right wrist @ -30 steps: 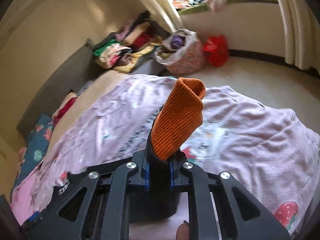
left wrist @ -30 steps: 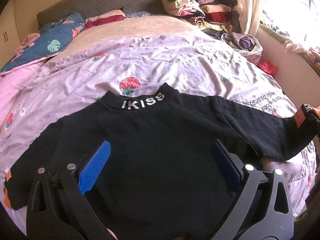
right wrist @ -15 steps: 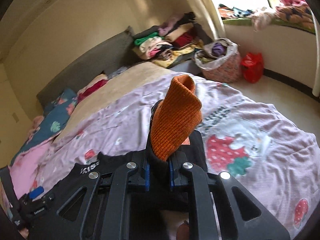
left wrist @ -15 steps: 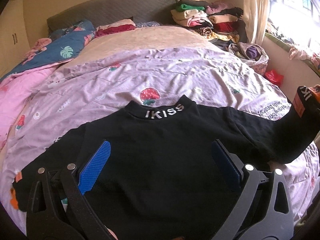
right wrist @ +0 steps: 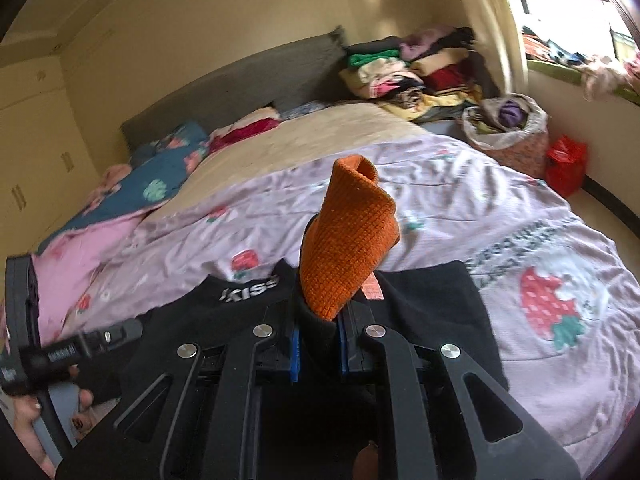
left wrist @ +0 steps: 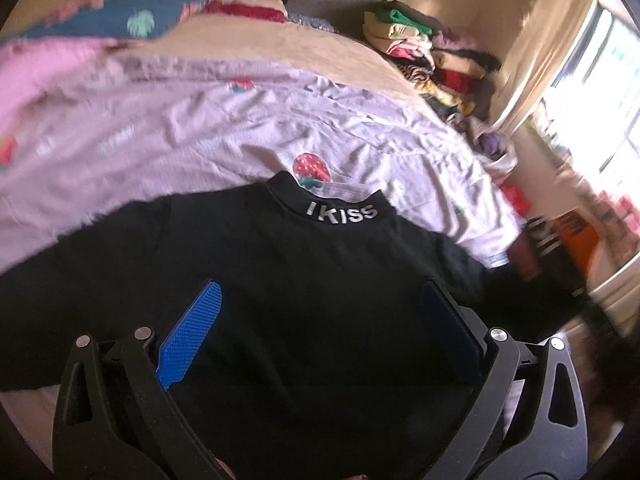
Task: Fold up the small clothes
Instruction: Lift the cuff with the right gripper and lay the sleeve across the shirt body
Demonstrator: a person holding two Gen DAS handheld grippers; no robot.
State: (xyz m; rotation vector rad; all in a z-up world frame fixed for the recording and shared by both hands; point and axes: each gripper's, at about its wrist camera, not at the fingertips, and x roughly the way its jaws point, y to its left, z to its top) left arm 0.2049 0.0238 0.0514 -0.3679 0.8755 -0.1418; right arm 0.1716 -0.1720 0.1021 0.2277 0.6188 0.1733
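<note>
Item: black sweatshirt, spread on the strawberry bedspread. Orange-cuffed sleeve is clamped in the right gripper; left gripper is held open above the body. Risk: a crooked fold is likely if the body is dragged along

A small black sweater is spread flat across the lower half of the left wrist frame, collar toward the top, with "IKISS" stitched in white on the neckband. In the right wrist frame, one sleeve is lifted upright at centre, its ribbed orange cuff stuck up above the black body.
</note>
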